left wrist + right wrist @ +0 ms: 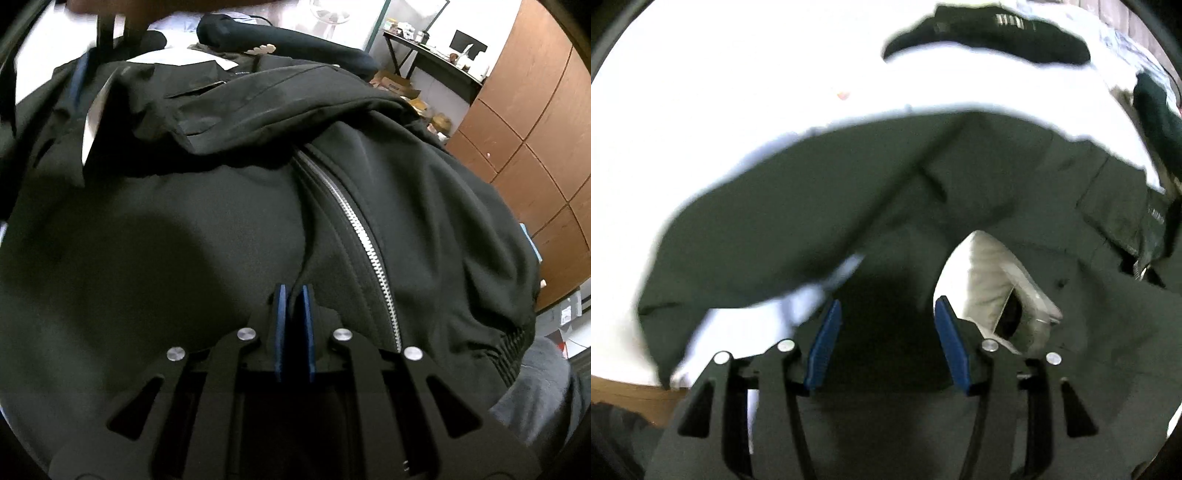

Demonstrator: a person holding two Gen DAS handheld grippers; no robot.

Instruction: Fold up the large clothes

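A black zip-up jacket (221, 221) lies spread over a white surface, its silver zipper (362, 236) running down the middle and the upper part folded over. My left gripper (294, 291) sits low at the jacket's front, its blue pads nearly together with a ridge of black fabric pinched between them. In the right wrist view the same jacket (849, 177) is blurred, and a pale beige lining patch (993, 280) shows through a gap. My right gripper (888, 306) hangs over the dark cloth with its blue pads (827, 347) wide apart and gripping nothing.
The white surface (720, 92) stretches beyond the jacket, with other dark garments (990, 37) at its far side. A dark rolled garment (280, 40) lies behind the jacket. Wooden cabinets (535, 129), a cluttered desk (436, 55) and floor boxes stand to the right.
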